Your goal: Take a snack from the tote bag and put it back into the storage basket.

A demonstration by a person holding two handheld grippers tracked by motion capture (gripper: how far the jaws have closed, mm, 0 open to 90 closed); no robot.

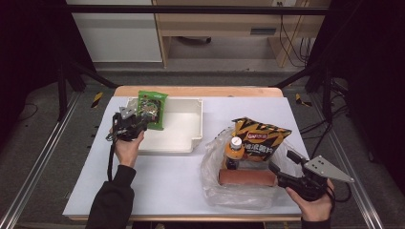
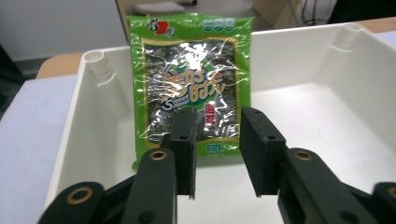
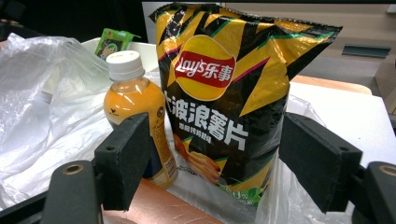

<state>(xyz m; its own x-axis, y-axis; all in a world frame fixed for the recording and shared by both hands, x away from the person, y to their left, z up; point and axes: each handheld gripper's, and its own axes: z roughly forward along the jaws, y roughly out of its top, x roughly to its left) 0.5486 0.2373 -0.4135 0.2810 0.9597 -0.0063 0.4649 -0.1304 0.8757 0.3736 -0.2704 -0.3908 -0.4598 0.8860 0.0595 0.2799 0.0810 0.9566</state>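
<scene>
A green seaweed snack packet (image 1: pixel 153 109) (image 2: pixel 194 88) stands upright in the white bin (image 1: pixel 184 138) (image 2: pixel 322 60), leaning on its far left wall. My left gripper (image 1: pixel 138 125) (image 2: pixel 218 114) is just in front of the packet, open, with nothing between its jaws. At the right, my right gripper (image 1: pixel 282 162) (image 3: pixel 217 126) is wide open and faces a clear plastic bag (image 1: pixel 215 186) (image 3: pixel 42 93). That bag holds a black-and-yellow chips bag (image 1: pixel 258 136) (image 3: pixel 238 93), an orange drink bottle (image 1: pixel 235 150) (image 3: pixel 135 107) and a reddish-brown roll (image 1: pixel 248 177).
A white mat (image 1: pixel 157 186) covers the wooden table. Metal rails run along both sides of the table, and black frame poles stand at the back. The right part of the bin floor is bare.
</scene>
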